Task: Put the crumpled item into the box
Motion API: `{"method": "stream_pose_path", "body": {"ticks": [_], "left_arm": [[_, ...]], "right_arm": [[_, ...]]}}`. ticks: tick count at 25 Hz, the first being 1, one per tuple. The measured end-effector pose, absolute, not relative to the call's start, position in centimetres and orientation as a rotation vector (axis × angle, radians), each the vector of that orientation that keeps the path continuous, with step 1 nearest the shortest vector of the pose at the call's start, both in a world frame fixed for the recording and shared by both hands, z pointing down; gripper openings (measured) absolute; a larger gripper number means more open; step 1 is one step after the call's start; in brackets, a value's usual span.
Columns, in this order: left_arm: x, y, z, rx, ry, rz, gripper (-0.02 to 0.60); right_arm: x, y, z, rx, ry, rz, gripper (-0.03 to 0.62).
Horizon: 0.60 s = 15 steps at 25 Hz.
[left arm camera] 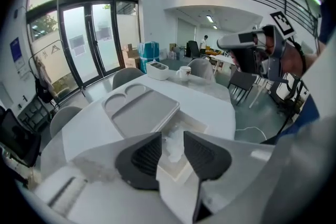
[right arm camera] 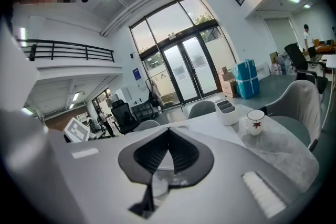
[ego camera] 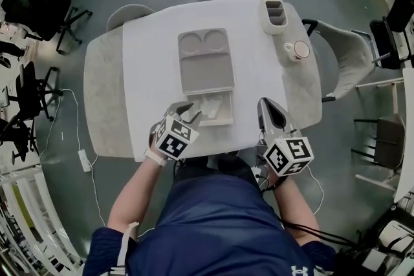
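Above the box (left arm camera: 201, 127), the left gripper's (left arm camera: 172, 134) jaws stand released; the crumpled item (left arm camera: 175, 147) seemingly lies inside. The right gripper's (right arm camera: 169, 129) jaws are clenched, empty.

The head view looks steeply down from above the person and takes in the whole table (ego camera: 155, 74), with the left gripper (ego camera: 189, 113) at 7 o'clock and the right gripper (ego camera: 266, 106) at 5. The left gripper view sits close above the box (left arm camera: 202, 124), tilted down, facing across the table toward glass doors (left arm camera: 86, 42) at 10 o'clock. The right gripper view looks nearly level over the table. All three views share the cup (right arm camera: 255, 120) and the holder (right arm camera: 227, 109).
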State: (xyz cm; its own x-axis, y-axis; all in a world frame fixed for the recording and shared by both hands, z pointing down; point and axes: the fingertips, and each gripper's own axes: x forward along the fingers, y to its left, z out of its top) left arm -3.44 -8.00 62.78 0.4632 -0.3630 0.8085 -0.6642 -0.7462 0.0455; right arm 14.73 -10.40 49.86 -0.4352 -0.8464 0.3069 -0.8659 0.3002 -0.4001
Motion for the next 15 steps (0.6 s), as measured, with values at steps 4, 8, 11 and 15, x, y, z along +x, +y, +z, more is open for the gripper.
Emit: {"method": "stream_pose_path", "body": {"ticks": [4, 8, 11, 15], "left_arm": [[-4.5, -7.8, 59.7, 2.364, -1.012, 1.122, 0.141], [-5.1, -8.4, 56.3, 2.369, -1.161, 1.000, 0.141], [-5.3, -9.1, 52.6, 2.418, -1.252, 0.919, 0.141], [-5.4, -9.2, 47.9, 2.463, -1.318, 0.766, 0.137]], "right_arm": [[13.6, -11.0, 48.6, 1.588, -2.555, 0.779, 0.002], [13.5, -11.7, 47.5, 1.545, -2.599, 0.744, 0.002], [13.6, -12.2, 46.5, 1.527, -2.633, 0.724, 0.002], [13.6, -12.9, 44.4, 1.520, -2.683, 0.698, 0.002]]}}
